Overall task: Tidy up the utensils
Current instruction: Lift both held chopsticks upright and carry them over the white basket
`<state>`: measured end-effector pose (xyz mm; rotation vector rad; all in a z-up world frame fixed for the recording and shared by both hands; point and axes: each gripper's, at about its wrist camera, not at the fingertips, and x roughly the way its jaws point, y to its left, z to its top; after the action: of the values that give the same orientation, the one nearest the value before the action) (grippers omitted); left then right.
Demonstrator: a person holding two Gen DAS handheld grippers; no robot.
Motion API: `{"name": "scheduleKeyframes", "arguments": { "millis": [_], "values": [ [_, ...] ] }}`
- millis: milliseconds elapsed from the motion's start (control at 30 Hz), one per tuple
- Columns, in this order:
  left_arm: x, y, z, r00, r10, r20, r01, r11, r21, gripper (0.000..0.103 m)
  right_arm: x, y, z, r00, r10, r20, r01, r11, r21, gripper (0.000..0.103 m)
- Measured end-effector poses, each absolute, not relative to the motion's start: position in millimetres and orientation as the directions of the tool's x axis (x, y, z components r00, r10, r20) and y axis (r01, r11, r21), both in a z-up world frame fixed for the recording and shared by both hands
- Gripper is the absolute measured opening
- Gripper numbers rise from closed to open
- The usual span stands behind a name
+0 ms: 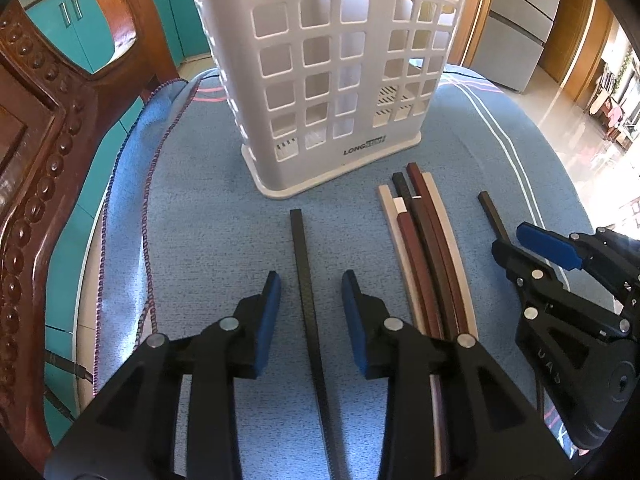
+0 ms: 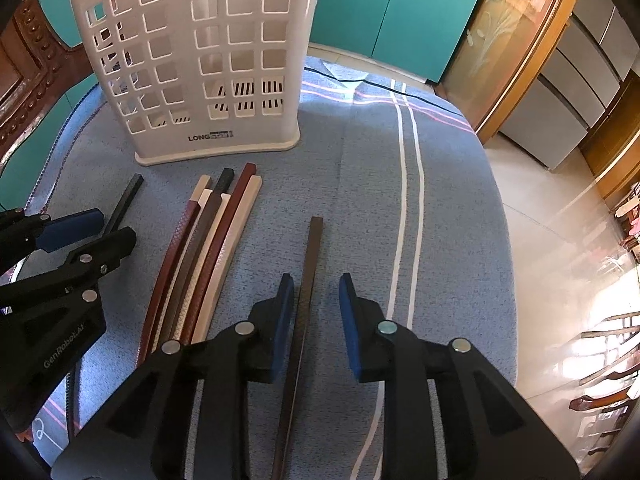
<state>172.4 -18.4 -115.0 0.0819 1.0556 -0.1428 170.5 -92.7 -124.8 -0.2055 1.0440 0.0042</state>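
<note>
A white perforated utensil holder (image 1: 332, 168) (image 2: 208, 140) stands upright at the back of the blue cloth. My left gripper (image 1: 311, 316) is open and straddles a black chopstick (image 1: 302, 264) lying flat on the cloth; neither pad touches it. My right gripper (image 2: 316, 320) is open too, around a dark brown chopstick (image 2: 310, 264) that lies close to its left pad. Between the two lies a bundle of several red-brown, dark and cream chopsticks (image 1: 424, 260) (image 2: 204, 256). Each view shows the other gripper at its side: the right gripper (image 1: 516, 242), the left gripper (image 2: 106, 226).
The blue cloth (image 1: 200, 200) (image 2: 360, 168) with white stripes covers a rounded table. A carved wooden chair (image 1: 40, 168) stands close on the left. Teal cabinets (image 2: 384, 16) are behind, and shiny floor (image 2: 560, 216) drops away beyond the table's right edge.
</note>
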Motion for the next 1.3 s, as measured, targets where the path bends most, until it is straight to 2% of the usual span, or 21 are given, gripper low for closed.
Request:
{"name": "scheduleKeyframes", "arguments": {
  "millis": [167,200,233,267,300,433,567,667,800,967,1000,1133,1200,1233,1300],
  "values": [
    [174,-12,-116,0.482,-0.092,-0.871,0.159,0.987,-0.016,0.032,172,-94,-125,0.507,-0.089,-0.858,-0.103,0.981,-0.164,0.025],
    [173,-11,-116,0.482,-0.096,-0.871,0.162,0.987,-0.019,0.028,172,-94,-126,0.507,-0.085,-0.858,-0.103,0.982,-0.159,0.025],
    [173,-11,-115,0.483,-0.100,-0.870,0.166,0.986,-0.021,0.018,172,-96,-126,0.502,-0.059,-0.863,-0.106,0.986,-0.129,0.021],
    [172,-12,-115,0.483,-0.101,-0.870,0.167,0.986,-0.022,0.013,173,-98,-126,0.496,-0.026,-0.868,-0.113,0.989,-0.095,0.011],
    [172,-11,-115,0.483,-0.105,-0.870,0.169,0.985,-0.025,0.009,174,-99,-126,0.495,-0.008,-0.869,-0.110,0.991,-0.072,0.010],
    [167,-13,-107,0.501,-0.130,-0.855,0.167,0.985,-0.052,0.007,172,-104,-121,0.504,0.087,-0.860,-0.124,0.992,0.029,0.007],
    [143,-5,-69,0.592,-0.178,-0.786,0.195,0.978,-0.075,0.007,157,-111,-86,0.571,0.168,-0.804,-0.151,0.984,0.099,0.007],
    [120,11,-28,0.665,-0.224,-0.712,0.204,0.972,-0.116,0.007,138,-125,-45,0.639,0.248,-0.728,-0.181,0.968,0.171,0.007],
    [85,32,37,0.771,-0.280,-0.572,0.229,0.960,-0.161,0.007,106,-141,14,0.727,0.326,-0.605,-0.225,0.945,0.239,0.007],
    [58,57,115,0.888,-0.314,-0.336,0.253,0.944,-0.213,0.007,89,-151,74,0.805,0.374,-0.460,-0.269,0.922,0.279,0.007],
    [58,63,129,0.913,-0.301,-0.275,0.241,0.943,-0.231,0.007,90,-153,83,0.820,0.373,-0.435,-0.272,0.921,0.279,0.007],
    [66,83,151,0.970,-0.212,-0.120,0.162,0.929,-0.333,0.007,98,-161,127,0.891,0.349,-0.289,-0.261,0.917,0.303,0.007],
    [75,87,149,0.982,-0.172,-0.083,0.128,0.916,-0.381,0.007,101,-167,140,0.915,0.341,-0.214,-0.261,0.907,0.331,0.007],
    [81,90,146,0.987,-0.141,-0.072,0.101,0.914,-0.393,0.007,103,-169,146,0.933,0.327,-0.148,-0.260,0.901,0.349,0.007],
    [92,96,135,0.993,-0.081,-0.085,0.043,0.924,-0.380,0.007,103,-171,149,0.955,0.285,-0.081,-0.239,0.902,0.359,0.007]
  ]
}}
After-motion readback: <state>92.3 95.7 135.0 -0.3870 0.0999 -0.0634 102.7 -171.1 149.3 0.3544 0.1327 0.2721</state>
